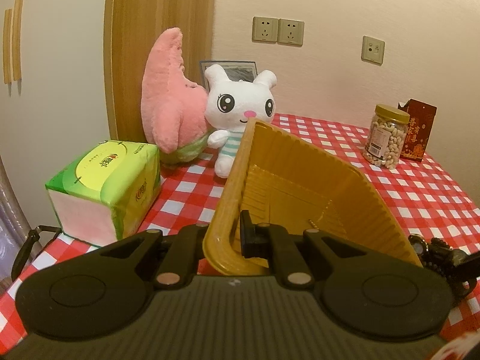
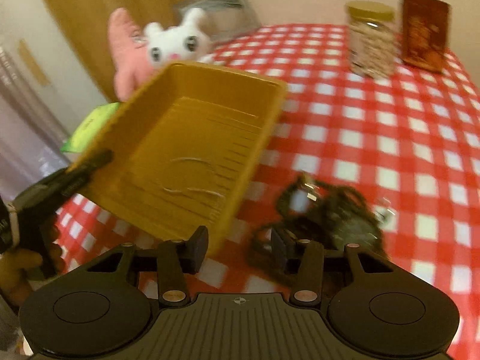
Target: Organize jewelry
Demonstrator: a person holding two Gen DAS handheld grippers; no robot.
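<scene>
Overhead, one yellow tray (image 1: 300, 180) pinched by left gripper (image 1: 237, 234) fingers; right gripper (image 2: 238, 247) fingers spread; one dark jewelry heap (image 2: 327, 210)

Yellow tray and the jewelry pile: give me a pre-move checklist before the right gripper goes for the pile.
1. Left gripper shut on the yellow tray rim: ok.
2. Tray tilted, its open side toward the pile: ok.
3. Tray free of other objects: cannot tell; thin pale strands show on its floor in the right wrist view, and that view is blurred.
4. Right gripper open, nothing between the pads: ok.
5. Dark jewelry pile on the checkered tablecloth, beside the tray and ahead of the right gripper: ok.
6. Single piece separable from the tangle: cannot tell, blurred.
</scene>
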